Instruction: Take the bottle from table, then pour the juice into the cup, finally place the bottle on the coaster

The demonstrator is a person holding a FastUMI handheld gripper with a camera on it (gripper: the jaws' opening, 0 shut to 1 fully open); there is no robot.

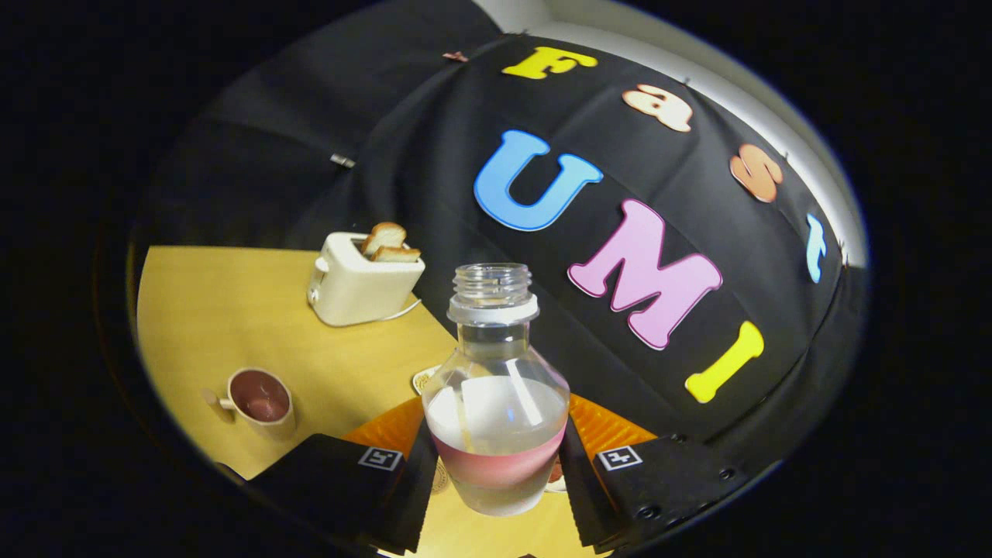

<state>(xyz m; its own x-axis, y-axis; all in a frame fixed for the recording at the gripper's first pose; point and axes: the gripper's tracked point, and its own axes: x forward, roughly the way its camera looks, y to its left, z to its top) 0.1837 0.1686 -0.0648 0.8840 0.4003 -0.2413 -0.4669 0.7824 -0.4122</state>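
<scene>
A clear uncapped bottle (496, 395) with whitish juice in its lower half and a pink label band sits between my fingers, and my gripper (496, 473) is shut on it around its belly. The bottle is lifted above the yellow table (232, 310) and the whole scene is tilted. A cream cup (261, 401) with a handle and a pinkish inside stands on the table to the left, beyond my left finger. An orange ribbed coaster (612, 426) lies directly behind and beneath the bottle, partly hidden by it and by my fingers.
A cream toaster (360, 283) with two slices of bread stands at the back of the table by the black cloth wall, its cord trailing right. A small round patterned object (424, 378) peeks out just left of the bottle.
</scene>
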